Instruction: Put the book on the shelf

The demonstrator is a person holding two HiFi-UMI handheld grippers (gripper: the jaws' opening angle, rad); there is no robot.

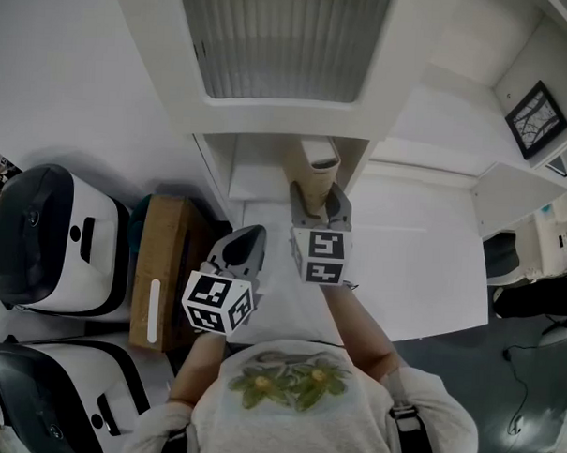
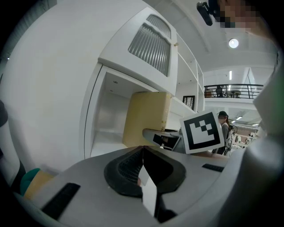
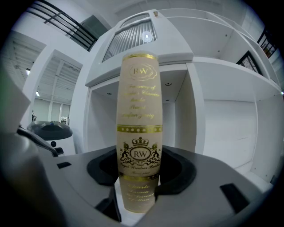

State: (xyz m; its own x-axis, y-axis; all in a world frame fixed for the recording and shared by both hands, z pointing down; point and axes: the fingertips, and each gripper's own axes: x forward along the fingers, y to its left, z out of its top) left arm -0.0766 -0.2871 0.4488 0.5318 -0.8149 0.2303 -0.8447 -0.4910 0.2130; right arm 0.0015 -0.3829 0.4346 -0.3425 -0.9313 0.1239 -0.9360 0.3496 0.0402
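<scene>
The white shelf [image 1: 297,128] unit stands against the wall with its lower bay open in front of the person, and a white worktop [image 1: 423,264] lies to the right of it. The cream book [image 3: 137,133] with gold lettering stands upright at the mouth of that bay, pinched low on its spine between the jaws of the right tool [image 1: 320,206]. The left tool [image 2: 143,165] sits lower and just left of it, its jaws pressed together on nothing.

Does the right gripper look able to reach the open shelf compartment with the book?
Probably yes: the right gripper holds the book upright just before the shelf compartment, with nothing visible between them.
</scene>
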